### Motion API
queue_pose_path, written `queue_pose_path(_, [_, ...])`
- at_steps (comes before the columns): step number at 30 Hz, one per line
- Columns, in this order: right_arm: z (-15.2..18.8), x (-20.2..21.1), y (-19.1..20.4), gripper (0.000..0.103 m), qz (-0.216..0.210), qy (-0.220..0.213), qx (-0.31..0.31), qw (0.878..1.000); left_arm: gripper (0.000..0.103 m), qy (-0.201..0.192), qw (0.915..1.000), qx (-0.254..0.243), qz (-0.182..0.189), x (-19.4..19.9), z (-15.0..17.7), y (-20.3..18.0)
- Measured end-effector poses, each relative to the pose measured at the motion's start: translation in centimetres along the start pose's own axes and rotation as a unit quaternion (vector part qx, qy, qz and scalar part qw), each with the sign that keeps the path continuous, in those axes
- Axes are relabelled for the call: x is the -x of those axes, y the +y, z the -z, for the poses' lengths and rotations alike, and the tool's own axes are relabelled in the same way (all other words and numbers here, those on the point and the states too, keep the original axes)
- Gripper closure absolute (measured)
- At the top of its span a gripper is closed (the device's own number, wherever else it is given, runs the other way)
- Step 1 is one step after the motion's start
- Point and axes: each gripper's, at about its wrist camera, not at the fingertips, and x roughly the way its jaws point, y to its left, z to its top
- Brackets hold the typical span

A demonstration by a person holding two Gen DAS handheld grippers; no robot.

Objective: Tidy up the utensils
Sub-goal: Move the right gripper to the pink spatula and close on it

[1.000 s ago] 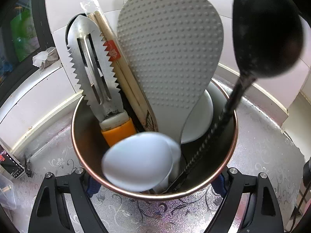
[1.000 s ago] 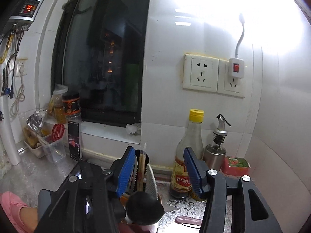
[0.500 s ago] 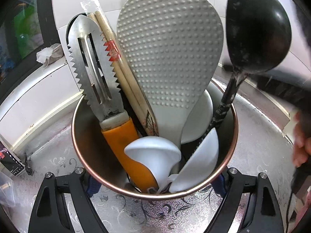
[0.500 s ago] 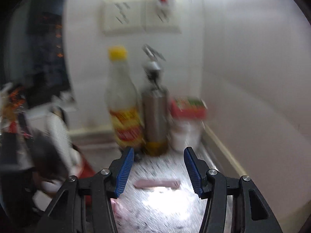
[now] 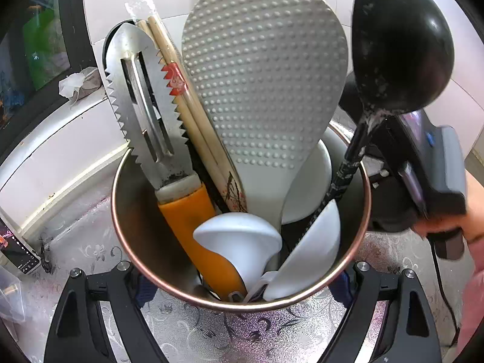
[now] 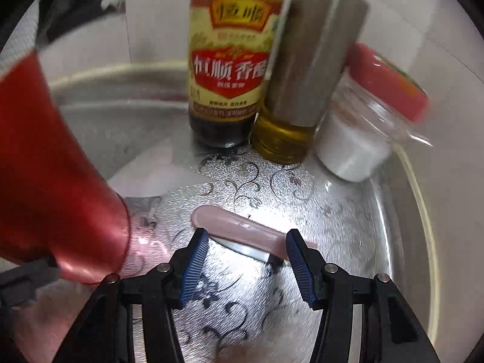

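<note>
My left gripper is shut on a copper-rimmed metal utensil holder, its pads against both sides. Inside stand a grey dimpled rice paddle, a black ladle, a serrated metal tool with an orange handle, wrapped chopsticks and two white spoons. In the right wrist view a pink-handled tool with a metal blade lies flat on the patterned counter. My right gripper hangs open just over it, its blue pads either side of the blade end, not pressing.
A vinegar bottle, a steel oil dispenser and a red-lidded jar stand against the tiled wall behind the pink tool. The holder's red outer wall is close at the left. A hand carries the right gripper beside the holder.
The right gripper tipped down from facing the wall sockets to the counter, closing in on the pink tool. A white spoon settled lower in the holder. The left gripper stayed put.
</note>
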Motion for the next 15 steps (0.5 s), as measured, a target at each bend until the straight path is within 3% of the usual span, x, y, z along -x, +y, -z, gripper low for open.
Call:
queue_pose_path(4, [-1.3,-0.8,-1.6,0.042,-0.023,0.003,0.0,1.0,0.014,0.0,1.0,-0.001,-0.001,0.0,0.0,-0.1])
queue_pose_path(9, [-1.5,-1.2,-3.4,0.043,-0.051,0.008,-0.045,0.998,0.013,-0.001,1.0,0.001,-0.001,0.1,0.2,-0.1])
queue_pose_path(11, [-1.4,-0.9,-3.4,0.052,-0.05,0.002,-0.048,0.998,0.013,-0.001,1.0,0.002,-0.001,0.1,0.2,-0.2])
queue_pose_path(13, [-0.9,-0.4,-3.2,0.068,-0.038,0.001,-0.053,0.998,0.013,-0.002,1.0,0.001,-0.002,0.1,0.3,-0.1])
queue_pose_path(15, [-0.3,0.2,-2.7,0.074,-0.022,0.003,-0.055,0.998,0.013,-0.002,1.0,0.001,-0.002,0.1,0.3,-0.2])
